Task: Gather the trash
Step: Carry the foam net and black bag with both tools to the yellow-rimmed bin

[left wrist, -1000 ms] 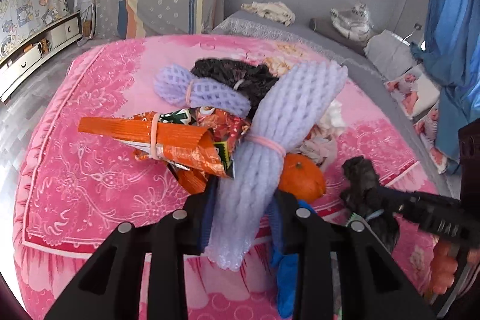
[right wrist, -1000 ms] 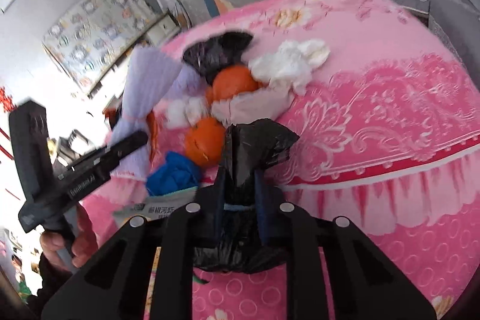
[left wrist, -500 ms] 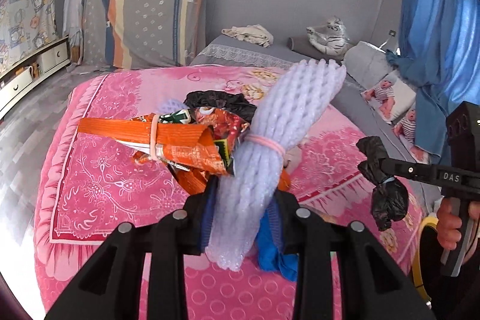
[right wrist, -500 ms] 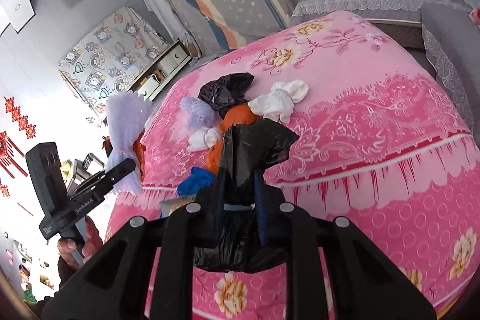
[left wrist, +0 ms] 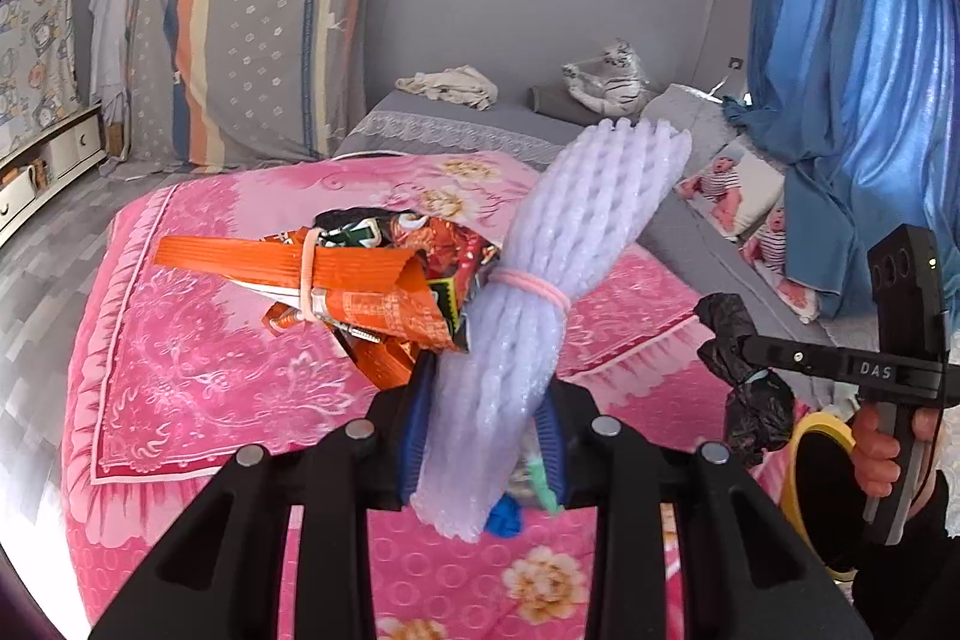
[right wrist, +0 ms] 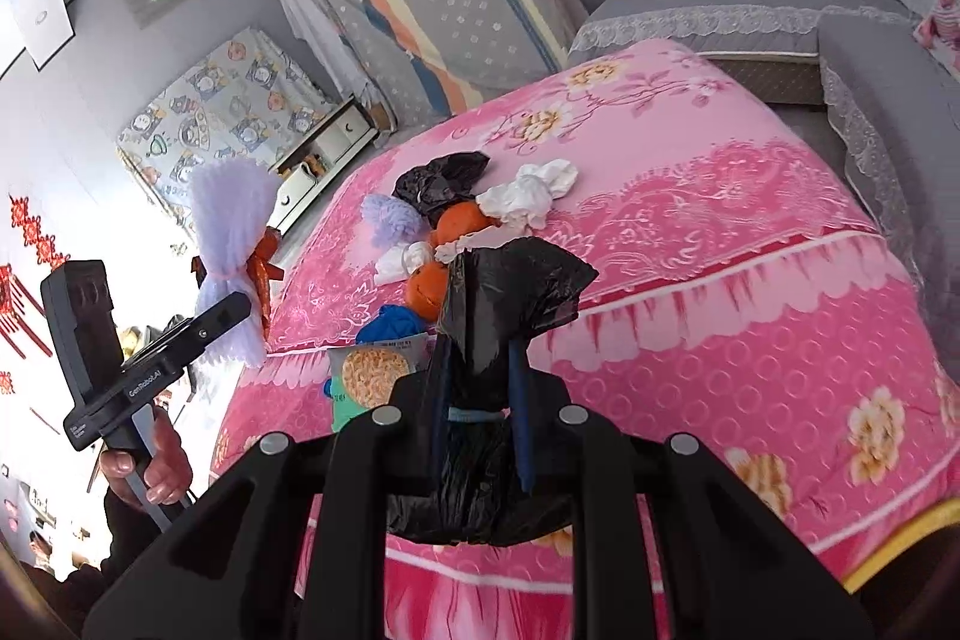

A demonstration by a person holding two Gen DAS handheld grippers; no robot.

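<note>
Fingers (right wrist: 522, 436) half-hidden by black bag (right wrist: 510, 292)

White foam net bundle (left wrist: 540, 316) upright, knotted black bag (right wrist: 498, 340) upright

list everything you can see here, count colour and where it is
foam net bundle: 1, pale lilac, clamped in left gripper
snack wrappers: 1 bunch, orange and red, banded to the foam net bundle
tied bag: 1, black, clamped in right gripper
bed cover: 1, pink floral, over the bed
trash pile: 1 heap on the bed cover: black bag, white tissues, two orange fruits, lilac foam, blue scrap
noodle packet: 1, white and green, at the bed edge
bin: 1, yellow rim, black inside, lower right of the left view
curtain: 1, blue, right wall
left gripper: 1, black
right gripper: 1, black
hands: 2, on the grips
</note>
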